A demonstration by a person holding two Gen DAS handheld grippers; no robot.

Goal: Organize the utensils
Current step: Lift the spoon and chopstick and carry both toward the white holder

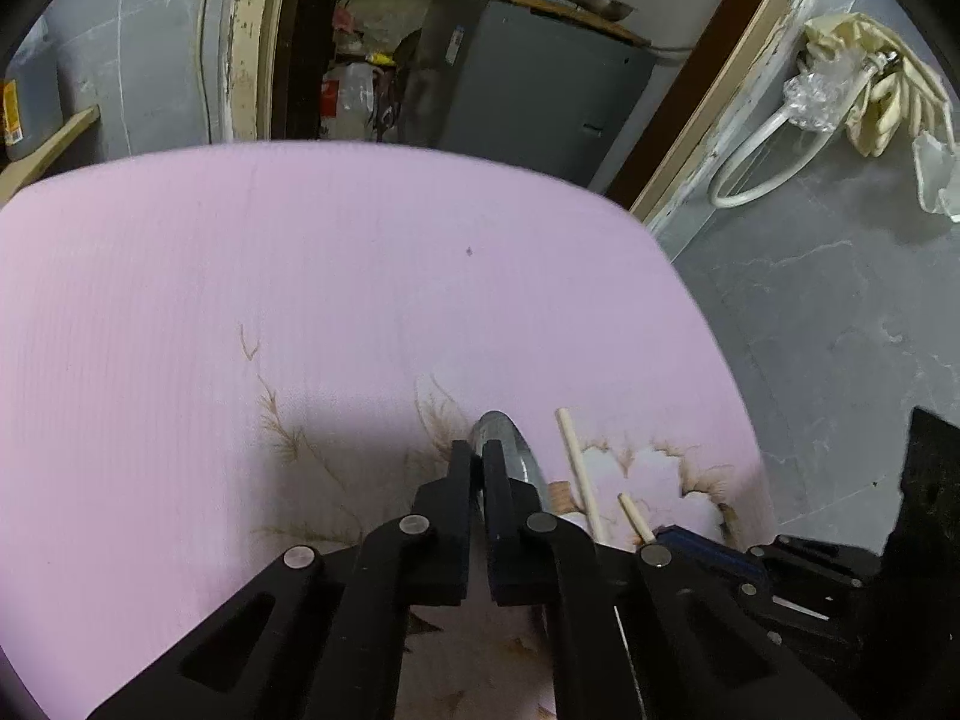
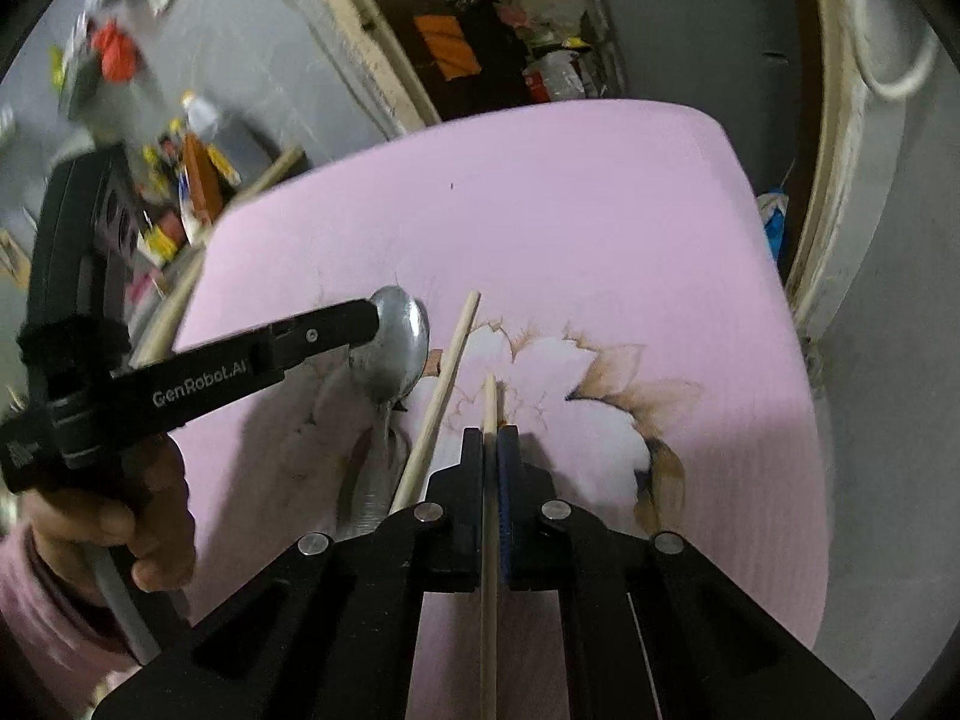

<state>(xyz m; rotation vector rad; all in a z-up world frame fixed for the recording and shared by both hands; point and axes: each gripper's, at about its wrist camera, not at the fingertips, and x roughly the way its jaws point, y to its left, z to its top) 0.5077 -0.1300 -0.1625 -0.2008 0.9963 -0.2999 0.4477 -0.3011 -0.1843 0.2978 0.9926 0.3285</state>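
Chopsticks lie on the pink mat (image 2: 600, 210): one chopstick (image 2: 489, 516) is pinched between the pressed-together jaws of the right gripper (image 2: 491, 438), the other chopstick (image 2: 437, 402) loose just beside it. Left of them, the left gripper (image 1: 479, 456) is clamped on the metal spoon (image 2: 396, 348), a hand (image 2: 120, 516) behind it.

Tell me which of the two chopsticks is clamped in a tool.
The chopstick running straight up the right tool, pinched between its shut pads. The other chopstick lies free on the pink mat, angled beside the spoon.
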